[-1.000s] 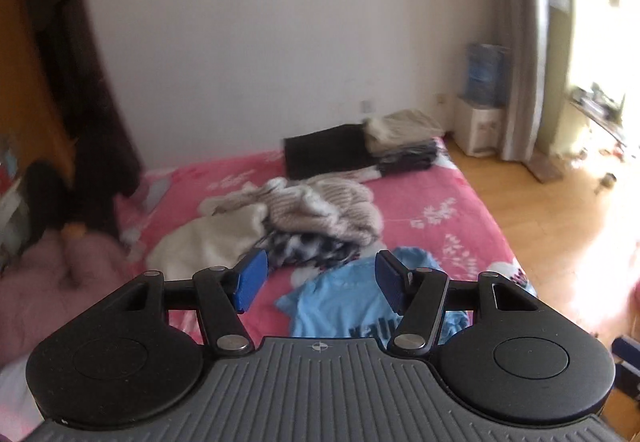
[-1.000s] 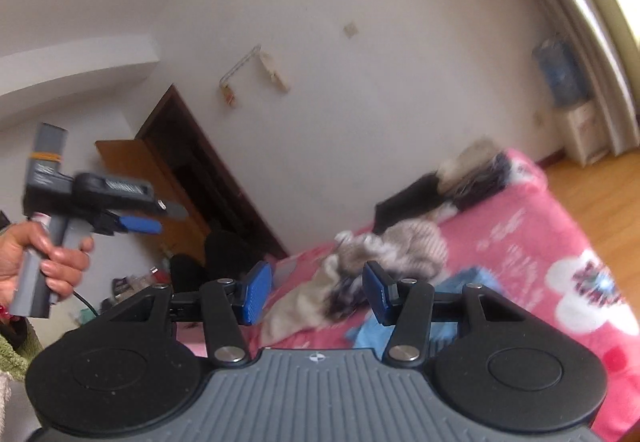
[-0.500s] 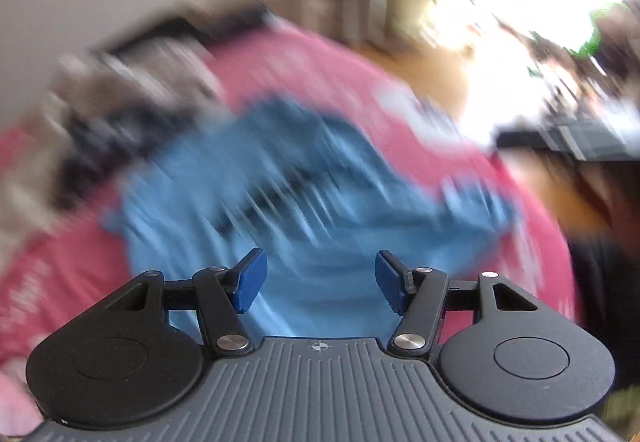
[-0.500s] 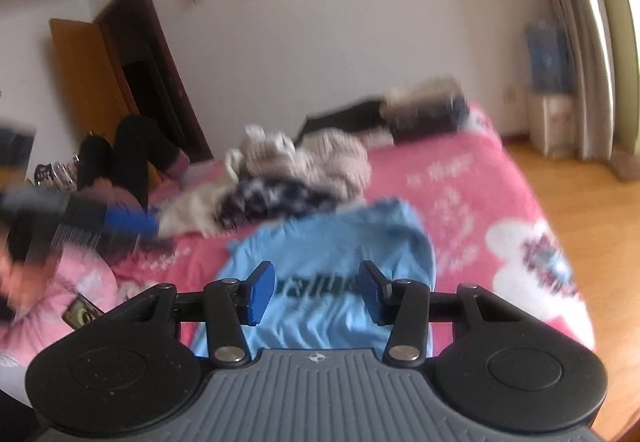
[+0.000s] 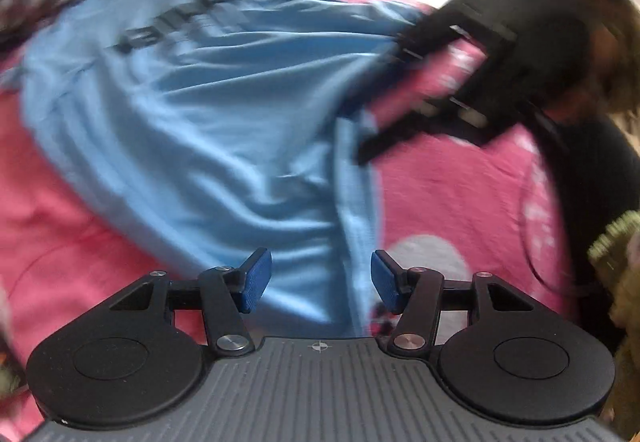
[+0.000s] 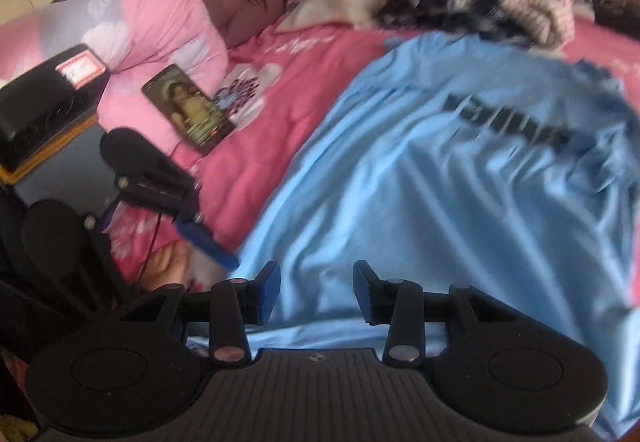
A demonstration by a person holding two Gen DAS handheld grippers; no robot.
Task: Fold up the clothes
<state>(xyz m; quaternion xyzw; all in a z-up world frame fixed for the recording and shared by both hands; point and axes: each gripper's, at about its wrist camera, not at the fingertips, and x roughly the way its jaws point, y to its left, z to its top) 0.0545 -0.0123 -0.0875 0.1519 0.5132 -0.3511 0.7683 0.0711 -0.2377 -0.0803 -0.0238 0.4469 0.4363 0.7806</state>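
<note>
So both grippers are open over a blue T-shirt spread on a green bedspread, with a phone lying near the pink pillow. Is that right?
Nearly. The bedspread is pink, not green, as the right wrist view shows. The rest holds: the left gripper and right gripper are open over the blue T-shirt, and the phone lies near the pink pillow.

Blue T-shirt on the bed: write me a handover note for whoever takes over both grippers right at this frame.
Left gripper: open, empty, low over the near edge of the T-shirt.
Right gripper: open, empty, also over the near edge.
T-shirt lies spread but wrinkled on the pink bed, print side up. Unfolded pile sits beyond it; a phone lies to one side.
Done: shirt laid out, nothing folded.
Left: grip the near edge with both, smooth, fold, then take the pile.
</note>
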